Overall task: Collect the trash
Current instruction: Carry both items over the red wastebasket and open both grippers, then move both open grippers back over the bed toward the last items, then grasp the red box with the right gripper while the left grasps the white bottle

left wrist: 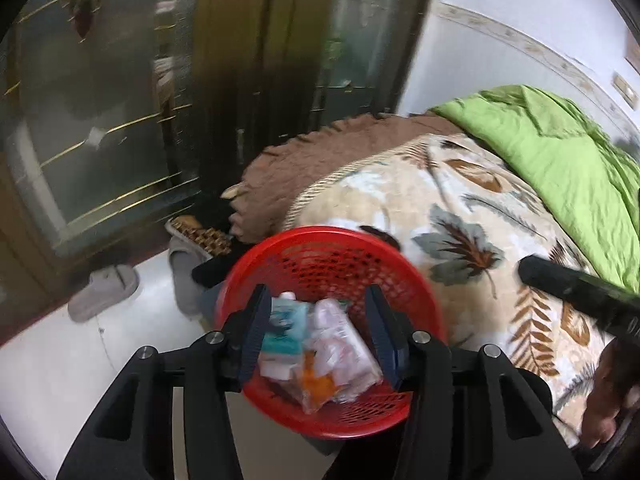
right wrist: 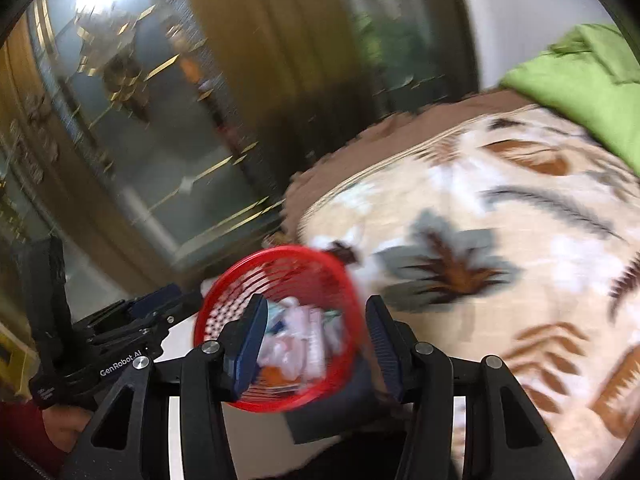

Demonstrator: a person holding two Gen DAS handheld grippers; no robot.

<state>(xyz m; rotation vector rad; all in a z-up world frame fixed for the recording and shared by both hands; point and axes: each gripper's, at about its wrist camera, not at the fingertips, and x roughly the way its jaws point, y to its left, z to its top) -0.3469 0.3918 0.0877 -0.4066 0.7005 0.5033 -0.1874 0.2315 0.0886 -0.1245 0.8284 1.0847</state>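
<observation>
While both grippers hang spread above it, we see the red mesh basket (left wrist: 332,332) low in the centre of each frame, beside the bed.

We find our left gripper (left wrist: 318,330) with its blue-padded fingers (left wrist: 256,328) wide apart and nothing between them; the right gripper (right wrist: 316,340) stands equally wide and empty. Inside the basket lies the trash (left wrist: 316,344): crumpled white and pink wrappers, a teal packet and an orange scrap, all blurred. At right we see the leaf-print blanket (left wrist: 460,216) covering the bed, with a green quilt (left wrist: 560,152) at the upper right and a brown cover (left wrist: 304,168) toward the frame's centre. Grey slippers (left wrist: 104,292) sit on the white floor (left wrist: 52,368) at lower left, below glass doors with gold trim (left wrist: 100,128). In the right wrist view, lower left, a hand (right wrist: 66,424) holds the left gripper.
</observation>
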